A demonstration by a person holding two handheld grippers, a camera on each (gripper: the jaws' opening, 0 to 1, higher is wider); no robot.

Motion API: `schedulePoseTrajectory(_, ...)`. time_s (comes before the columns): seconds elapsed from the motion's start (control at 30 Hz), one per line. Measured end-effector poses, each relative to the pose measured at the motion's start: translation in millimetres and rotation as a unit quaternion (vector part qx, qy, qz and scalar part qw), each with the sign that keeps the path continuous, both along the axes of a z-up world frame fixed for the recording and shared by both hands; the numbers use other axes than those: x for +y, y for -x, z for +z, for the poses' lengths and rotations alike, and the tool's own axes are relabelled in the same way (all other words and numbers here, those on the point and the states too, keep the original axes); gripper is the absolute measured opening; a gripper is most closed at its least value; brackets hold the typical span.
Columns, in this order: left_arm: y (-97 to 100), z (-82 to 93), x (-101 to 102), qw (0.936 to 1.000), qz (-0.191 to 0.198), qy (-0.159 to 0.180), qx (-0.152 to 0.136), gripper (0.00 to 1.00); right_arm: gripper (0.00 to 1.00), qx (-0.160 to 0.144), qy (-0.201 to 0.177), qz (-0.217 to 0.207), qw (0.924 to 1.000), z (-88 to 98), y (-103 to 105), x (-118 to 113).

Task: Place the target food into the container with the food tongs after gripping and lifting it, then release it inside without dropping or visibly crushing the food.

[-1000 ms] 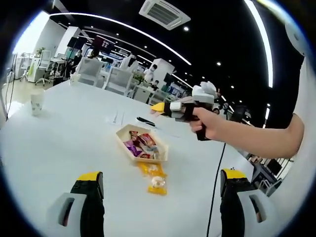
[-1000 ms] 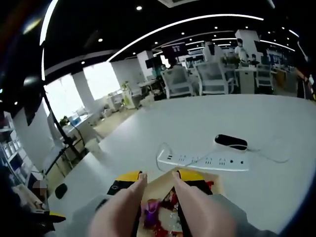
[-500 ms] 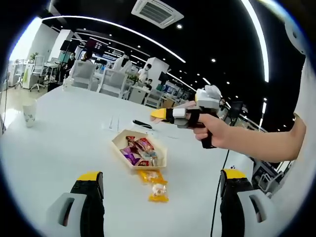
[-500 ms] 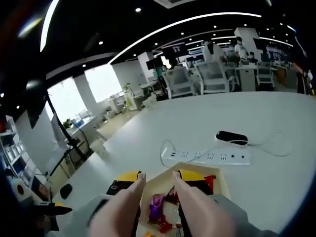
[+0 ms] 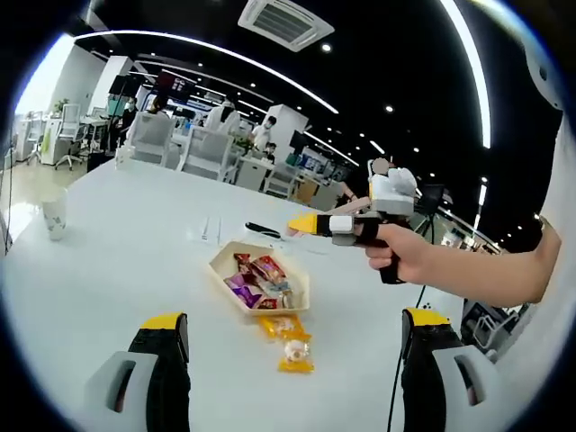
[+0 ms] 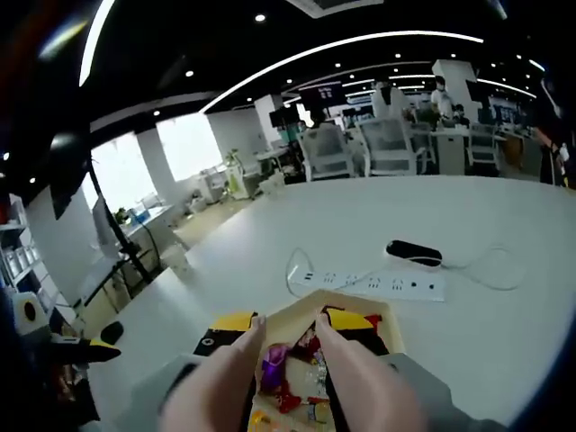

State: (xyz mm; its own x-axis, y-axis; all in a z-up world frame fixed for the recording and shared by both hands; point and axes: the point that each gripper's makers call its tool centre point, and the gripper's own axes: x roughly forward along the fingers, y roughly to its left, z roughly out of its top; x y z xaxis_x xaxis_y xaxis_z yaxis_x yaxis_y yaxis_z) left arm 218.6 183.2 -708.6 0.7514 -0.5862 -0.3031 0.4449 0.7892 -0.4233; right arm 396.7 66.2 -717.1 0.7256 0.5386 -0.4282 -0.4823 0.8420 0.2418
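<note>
Left gripper view. My left tongs (image 5: 292, 360) rise from the bottom edge with their two yellow-tipped jaws standing wide apart and nothing between them, low over the white worktop (image 5: 108, 261). The container (image 5: 259, 278), a shallow cream tray already loaded with wrapped sweets, lies at about 12 o'clock from the midpoint of these jaws. Just on the near side of it, at 6 o'clock from its rim, sit the loose yellow-wrapped snacks (image 5: 290, 342); I take one of these to be the target food, though I cannot tell which. Their run lies roughly along the 11-to-5 line, pointing at the tray. The right gripper (image 5: 310, 223), held in a hand (image 5: 403, 255), enters from 3 o'clock and hangs above the tray's far rim, well above the snacks. A paper cup (image 5: 55, 216) stands far off at 9 o'clock.

Right gripper view. My right tongs (image 6: 286, 328) look down along two pale arms whose tips stand a little apart, gripping nothing that I can see. The tray (image 6: 353, 315) with its sweets lies directly under and beyond the tips; a trace of yellow wrapper (image 6: 256, 417) shows at 6 o'clock, between the arms. A power strip (image 6: 369, 283) lies past the tray at 1 o'clock.

Judgement: the food lies nearer the left jaws, while the right gripper would have to draw back toward 6 o'clock and descend.
</note>
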Motion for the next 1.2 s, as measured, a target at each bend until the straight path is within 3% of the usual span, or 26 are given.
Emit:
schedulePoseTrajectory(0.17, 2.3, 2.9, 6.5, 1.0000, 0.003, -0.004, -0.004, 0.99, 0.29, 0.006, 0.006, 0.001, 1.0000, -11.5, 4.7, 0.4)
schedulePoseTrajectory(1.2, 22.2, -2.9, -3.0, 0.9999, 0.011, 0.001, 0.004, 0.99, 0.29, 0.040, -0.018, -0.028, 0.9987, -19.6, 40.3, -19.8)
